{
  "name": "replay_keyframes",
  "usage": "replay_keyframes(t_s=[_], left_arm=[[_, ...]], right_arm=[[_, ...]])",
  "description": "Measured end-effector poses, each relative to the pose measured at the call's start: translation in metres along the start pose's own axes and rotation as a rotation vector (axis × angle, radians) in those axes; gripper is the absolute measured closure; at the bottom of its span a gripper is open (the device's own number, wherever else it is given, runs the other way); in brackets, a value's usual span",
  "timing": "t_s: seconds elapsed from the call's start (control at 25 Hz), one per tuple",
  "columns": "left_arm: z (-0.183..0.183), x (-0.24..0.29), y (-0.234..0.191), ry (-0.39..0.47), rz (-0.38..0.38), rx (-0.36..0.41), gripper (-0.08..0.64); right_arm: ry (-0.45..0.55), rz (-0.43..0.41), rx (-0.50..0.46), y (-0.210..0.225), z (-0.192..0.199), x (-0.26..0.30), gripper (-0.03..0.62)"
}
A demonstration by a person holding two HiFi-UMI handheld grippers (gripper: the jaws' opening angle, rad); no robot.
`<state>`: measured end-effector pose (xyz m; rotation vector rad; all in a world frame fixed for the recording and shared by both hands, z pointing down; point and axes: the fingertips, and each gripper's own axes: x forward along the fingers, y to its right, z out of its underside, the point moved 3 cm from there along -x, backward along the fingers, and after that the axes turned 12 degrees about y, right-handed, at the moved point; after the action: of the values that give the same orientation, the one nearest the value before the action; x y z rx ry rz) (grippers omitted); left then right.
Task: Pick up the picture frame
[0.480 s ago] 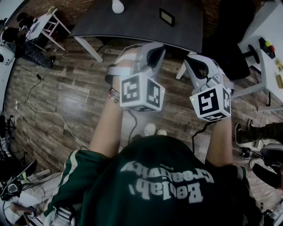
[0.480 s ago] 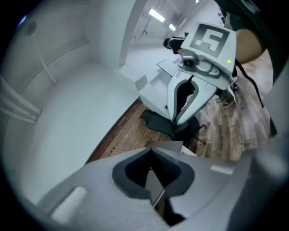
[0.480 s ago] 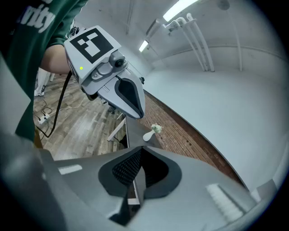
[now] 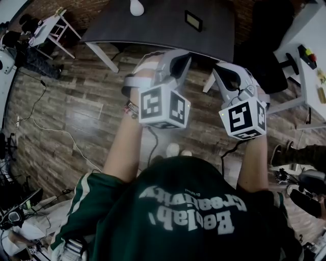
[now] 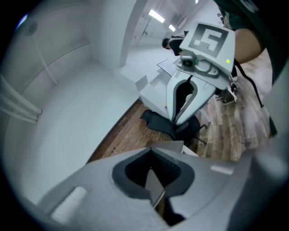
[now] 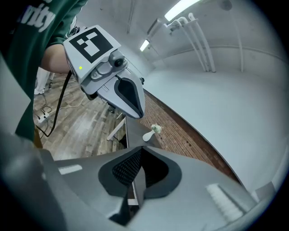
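Unmoved: left tool and right tool shut, rectangular picture frame dark-rimmed.

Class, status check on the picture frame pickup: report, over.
Left gripper and right gripper: jaws shut, empty. Picture frame untouched on dark table ahead. White vase apart, to its left.

The left forearm and right forearm reach forward side by side, bare below green sleeves. The left hand-held gripper and right hand-held gripper sit near each other without touching, both tipped slightly downward. Each has its jaws pressed together with nothing between them. A bracelet circles the left wrist.
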<state>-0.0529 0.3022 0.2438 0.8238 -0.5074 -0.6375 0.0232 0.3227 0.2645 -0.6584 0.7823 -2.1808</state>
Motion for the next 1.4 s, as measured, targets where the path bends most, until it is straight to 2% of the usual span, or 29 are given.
replay_keyframes(t_s=[0.56, 0.84, 1.4], left_arm=[[0.019, -0.005, -0.013, 0.021, -0.01, 0.002, 0.557], [0.037, -0.002, -0.023, 0.037, -0.006, 0.008, 0.557], [0.05, -0.01, -0.026, 0.063, 0.011, 0.006, 0.557]], right_arm=[[-0.015, -0.002, -0.014, -0.003, -0.004, 0.024, 0.586], [-0.029, 0.025, -0.011, 0.0, -0.007, 0.04, 0.586], [-0.057, 0.06, 0.007, -0.004, -0.013, 0.049, 0.586]])
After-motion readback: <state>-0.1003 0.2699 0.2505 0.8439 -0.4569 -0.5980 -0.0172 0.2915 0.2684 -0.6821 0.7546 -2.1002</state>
